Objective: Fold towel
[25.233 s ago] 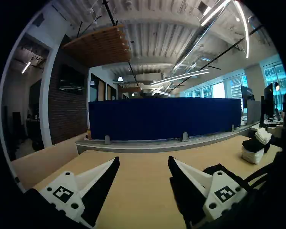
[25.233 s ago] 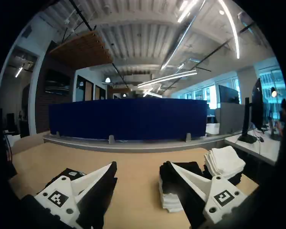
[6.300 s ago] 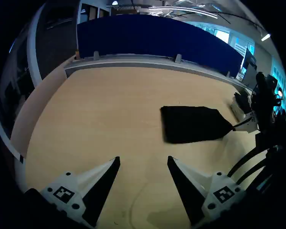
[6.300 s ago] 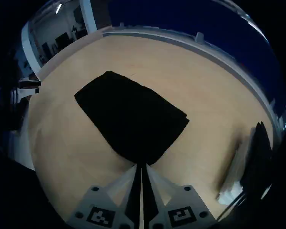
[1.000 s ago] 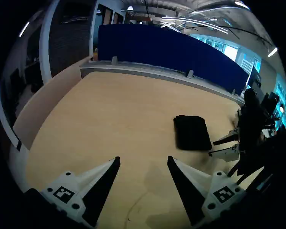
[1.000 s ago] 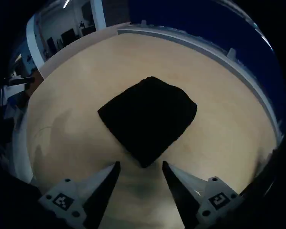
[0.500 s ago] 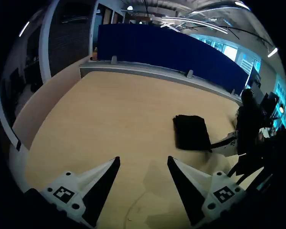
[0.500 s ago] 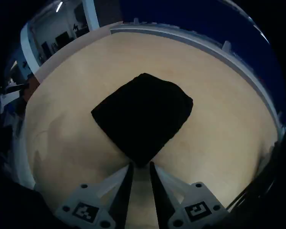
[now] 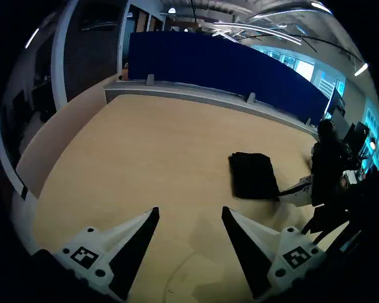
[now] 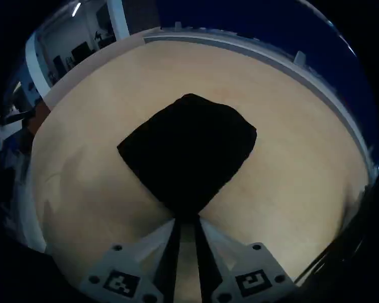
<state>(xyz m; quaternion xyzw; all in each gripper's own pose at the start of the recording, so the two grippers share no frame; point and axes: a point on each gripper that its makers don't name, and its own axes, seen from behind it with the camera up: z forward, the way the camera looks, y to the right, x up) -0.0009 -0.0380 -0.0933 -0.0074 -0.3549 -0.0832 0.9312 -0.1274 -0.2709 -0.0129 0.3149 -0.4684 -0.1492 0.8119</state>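
White wedge fingers (image 9: 108, 237), black-faced, are seen on left gripper (image 9: 189, 208) and right gripper (image 10: 187, 220); square black-and-white markers (image 9: 84, 256) are borne behind them.

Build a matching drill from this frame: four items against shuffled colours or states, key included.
1. left hand-held gripper
2. right hand-held gripper
3. towel
4. partition

A. blue, along the far edge of the table
B. fingers close together at the towel's near corner
C. black, folded, lying flat
D. fingers wide apart over bare table

Pairs: 1-D, 2-B, 3-C, 4-A

Matt blk cloth towel (image 10: 189, 151), smooth wood table (image 9: 139, 151)
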